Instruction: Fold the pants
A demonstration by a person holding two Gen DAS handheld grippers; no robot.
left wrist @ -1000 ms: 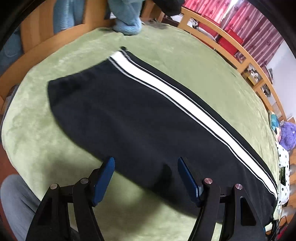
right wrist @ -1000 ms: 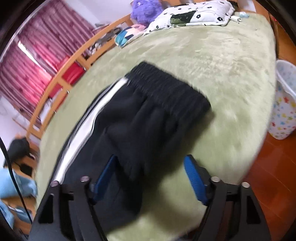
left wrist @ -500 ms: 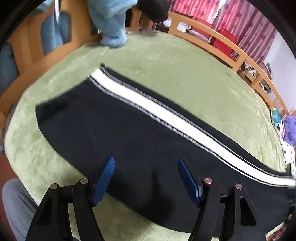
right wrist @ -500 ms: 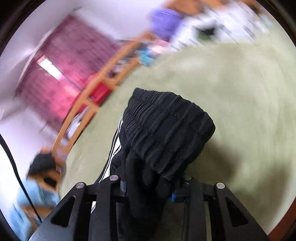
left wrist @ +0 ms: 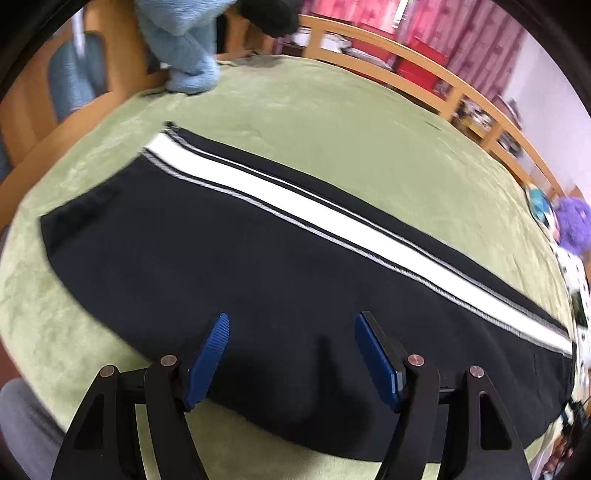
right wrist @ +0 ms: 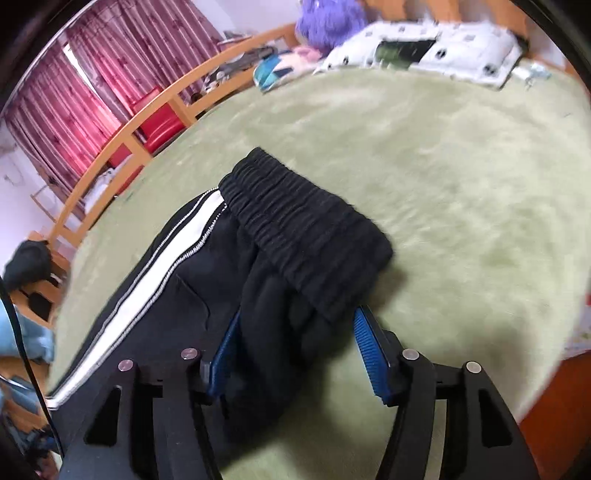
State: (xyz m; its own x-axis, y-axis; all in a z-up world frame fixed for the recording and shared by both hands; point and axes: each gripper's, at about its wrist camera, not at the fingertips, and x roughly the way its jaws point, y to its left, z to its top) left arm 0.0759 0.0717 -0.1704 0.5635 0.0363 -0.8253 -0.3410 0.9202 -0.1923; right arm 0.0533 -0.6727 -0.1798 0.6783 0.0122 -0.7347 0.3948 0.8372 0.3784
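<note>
Pants, black with white side stripe, lie lengthwise near the green bed cover's front edge. Left gripper wide over the leg; right gripper wide, straddling the waistband corner (contact unclear). Advice: pinch both layers before lifting.

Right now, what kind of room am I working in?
Most likely a bedroom. The pants lie on a bed under a green plush blanket with a wooden rail around it, a spotted pillow and purple plush toy at one end, and red curtains behind.
</note>
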